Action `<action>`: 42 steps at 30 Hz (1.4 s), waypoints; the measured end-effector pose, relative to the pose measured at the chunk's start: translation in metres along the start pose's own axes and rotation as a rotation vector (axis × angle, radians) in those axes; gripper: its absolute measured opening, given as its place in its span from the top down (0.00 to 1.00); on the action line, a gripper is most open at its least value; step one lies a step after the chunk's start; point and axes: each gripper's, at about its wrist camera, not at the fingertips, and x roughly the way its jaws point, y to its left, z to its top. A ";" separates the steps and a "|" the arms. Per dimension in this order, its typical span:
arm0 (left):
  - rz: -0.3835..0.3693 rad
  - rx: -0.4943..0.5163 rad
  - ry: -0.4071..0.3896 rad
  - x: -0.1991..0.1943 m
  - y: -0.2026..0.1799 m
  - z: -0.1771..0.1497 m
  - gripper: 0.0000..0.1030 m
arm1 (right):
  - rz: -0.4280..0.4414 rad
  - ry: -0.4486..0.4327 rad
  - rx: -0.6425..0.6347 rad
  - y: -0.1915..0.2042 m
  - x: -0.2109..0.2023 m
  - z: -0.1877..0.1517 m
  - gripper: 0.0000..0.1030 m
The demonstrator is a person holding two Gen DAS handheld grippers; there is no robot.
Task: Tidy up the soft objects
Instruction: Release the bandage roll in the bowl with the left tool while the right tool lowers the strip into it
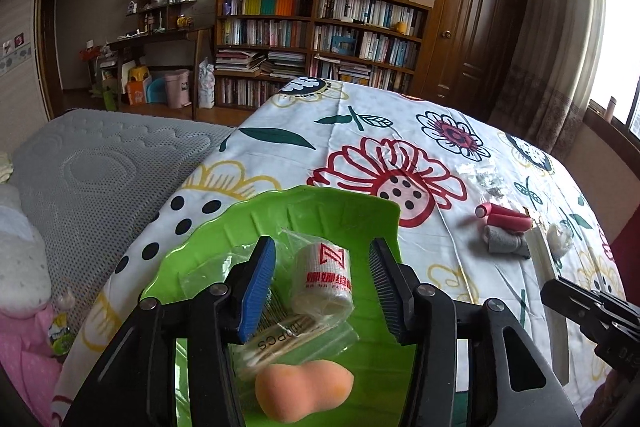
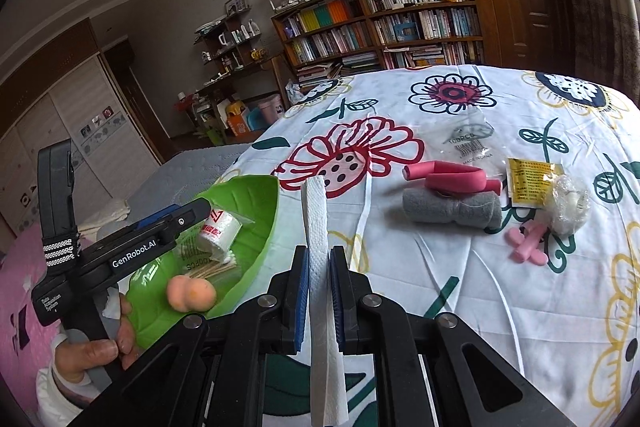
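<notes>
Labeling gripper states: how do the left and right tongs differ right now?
Left tongs stand open over the green tray, around nothing; right tongs are shut on a folded white paper towel. Left hangs above the bandage roll and sponge; right is over the floral cloth. Both have blue pads.

Crowded wooden bookshelf (image 1: pixel 320 39) on a pale wall, brown panelled door (image 1: pixel 476 7), curtained bright window (image 1: pixel 616 39).

Bare cloth (image 2: pixel 460 307) ahead of right gripper (image 2: pixel 319 291), green tray (image 2: pixel 264 227) left, clutter beyond
</notes>
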 end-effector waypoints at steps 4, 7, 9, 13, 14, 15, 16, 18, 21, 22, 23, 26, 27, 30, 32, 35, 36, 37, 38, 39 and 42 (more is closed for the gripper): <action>-0.002 -0.037 -0.021 -0.007 0.014 0.001 0.43 | 0.025 0.017 -0.026 0.017 0.011 0.002 0.89; -0.006 -0.058 -0.033 -0.011 0.022 0.002 0.43 | 0.057 0.035 -0.034 0.031 0.021 0.004 0.89; -0.002 -0.072 -0.039 -0.012 0.027 0.004 0.43 | 0.083 0.050 -0.030 0.038 0.029 0.004 0.89; 0.004 -0.098 -0.040 -0.014 0.036 0.007 0.43 | 0.102 0.060 -0.035 0.054 0.040 0.004 0.89; 0.003 -0.107 -0.042 -0.015 0.038 0.008 0.43 | 0.108 0.065 -0.028 0.057 0.043 0.004 0.89; 0.001 -0.114 -0.043 -0.016 0.039 0.008 0.43 | 0.117 0.071 -0.017 0.058 0.047 0.005 0.89; 0.001 -0.118 -0.045 -0.016 0.041 0.009 0.43 | 0.124 0.076 -0.004 0.059 0.050 0.005 0.89; 0.003 -0.125 -0.049 -0.018 0.042 0.010 0.43 | 0.135 0.087 0.019 0.060 0.055 0.006 0.89; 0.001 -0.135 -0.051 -0.019 0.044 0.011 0.42 | 0.144 0.098 0.062 0.058 0.062 0.007 0.89; 0.000 -0.137 -0.051 -0.019 0.045 0.011 0.41 | 0.150 0.105 0.073 0.057 0.064 0.006 0.89; -0.001 -0.140 -0.051 -0.019 0.045 0.011 0.40 | 0.154 0.109 0.083 0.056 0.066 0.006 0.89; -0.002 -0.150 -0.051 -0.020 0.047 0.011 0.38 | 0.163 0.125 0.122 0.053 0.070 0.005 0.86; -0.006 -0.152 -0.047 -0.019 0.047 0.011 0.38 | 0.166 0.133 0.136 0.051 0.072 0.005 0.83; -0.012 -0.156 -0.041 -0.018 0.047 0.010 0.38 | 0.170 0.136 0.161 0.046 0.073 0.004 0.70; -0.012 -0.156 -0.041 -0.018 0.047 0.010 0.38 | 0.168 0.133 0.169 0.044 0.072 0.003 0.68; -0.012 -0.158 -0.041 -0.018 0.047 0.010 0.38 | 0.162 0.128 0.171 0.041 0.068 0.002 0.68; -0.013 -0.159 -0.041 -0.018 0.047 0.010 0.38 | 0.156 0.123 0.168 0.040 0.067 0.001 0.68; -0.012 -0.158 -0.041 -0.018 0.047 0.010 0.38 | 0.148 0.117 0.162 0.040 0.065 0.000 0.68; -0.012 -0.156 -0.041 -0.018 0.047 0.010 0.38 | 0.137 0.110 0.154 0.039 0.063 0.000 0.68; -0.012 -0.156 -0.041 -0.018 0.047 0.009 0.38 | 0.129 0.105 0.147 0.040 0.061 0.000 0.68; -0.015 -0.153 -0.039 -0.018 0.046 0.009 0.38 | 0.109 0.095 0.128 0.041 0.059 -0.002 0.68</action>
